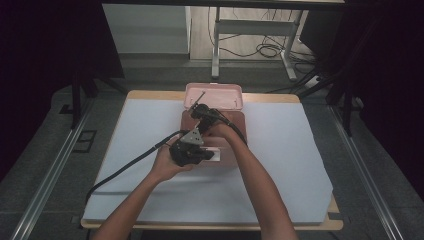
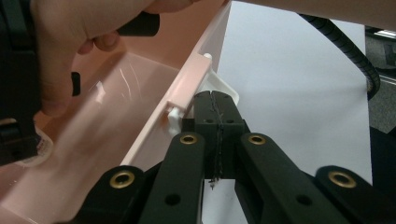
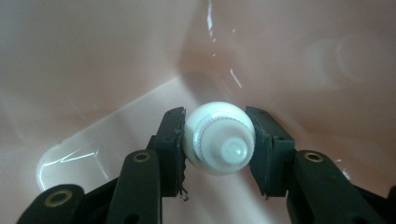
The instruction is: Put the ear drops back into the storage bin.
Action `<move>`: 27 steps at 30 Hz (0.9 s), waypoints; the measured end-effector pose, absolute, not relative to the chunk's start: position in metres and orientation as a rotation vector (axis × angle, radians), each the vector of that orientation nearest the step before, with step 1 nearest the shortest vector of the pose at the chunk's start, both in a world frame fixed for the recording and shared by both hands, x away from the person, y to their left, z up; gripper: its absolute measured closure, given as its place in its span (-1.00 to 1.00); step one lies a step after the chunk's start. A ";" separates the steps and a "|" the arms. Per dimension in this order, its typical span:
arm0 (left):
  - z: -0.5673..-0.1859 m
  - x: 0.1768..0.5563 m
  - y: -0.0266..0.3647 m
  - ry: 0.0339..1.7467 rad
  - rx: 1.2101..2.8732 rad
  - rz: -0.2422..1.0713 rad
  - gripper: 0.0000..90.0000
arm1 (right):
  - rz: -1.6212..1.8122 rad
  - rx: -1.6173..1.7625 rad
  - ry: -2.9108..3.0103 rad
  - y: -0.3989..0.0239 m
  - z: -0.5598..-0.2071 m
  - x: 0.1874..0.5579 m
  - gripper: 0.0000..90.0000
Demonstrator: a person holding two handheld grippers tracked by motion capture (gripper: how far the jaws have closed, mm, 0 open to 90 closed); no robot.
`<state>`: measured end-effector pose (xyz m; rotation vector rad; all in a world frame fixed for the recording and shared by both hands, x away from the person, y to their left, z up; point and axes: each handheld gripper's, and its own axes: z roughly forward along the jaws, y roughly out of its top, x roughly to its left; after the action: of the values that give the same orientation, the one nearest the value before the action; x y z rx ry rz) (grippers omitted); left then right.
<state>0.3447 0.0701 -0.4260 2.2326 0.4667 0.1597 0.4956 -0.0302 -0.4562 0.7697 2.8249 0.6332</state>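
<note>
high view looks down from above; both gripper views sit close, sharing the pink box (image 1: 214,100).

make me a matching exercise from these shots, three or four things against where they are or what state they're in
Things:
1. left gripper
2. right gripper
3. pink box
4. white sheet

States or places:
a. spread over the tabletop
b. lid open, standing on the sheet
c. shut on the white latch at the box's front
d. closed on a white bottle inside the box

Pairs: 1-c, 2-d, 3-b, 4-a
</note>
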 end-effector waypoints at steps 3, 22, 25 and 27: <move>-0.426 0.345 0.070 0.467 2.232 0.160 1.00 | 0.601 0.746 2.830 -0.031 -0.460 0.496 0.32; -0.426 0.345 0.070 0.468 2.228 0.162 1.00 | 0.649 0.740 2.820 -0.041 -0.448 0.490 0.19; -0.426 0.344 0.069 0.474 2.223 0.160 1.00 | 0.677 0.768 2.815 -0.046 -0.441 0.486 0.17; -0.426 0.344 0.069 0.473 2.224 0.162 1.00 | 0.694 0.776 2.807 -0.049 -0.435 0.484 0.17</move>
<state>0.3442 0.0695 -0.4263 2.2240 0.4733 0.1616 0.4836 -0.0492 -0.4353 0.7762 2.8066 0.6942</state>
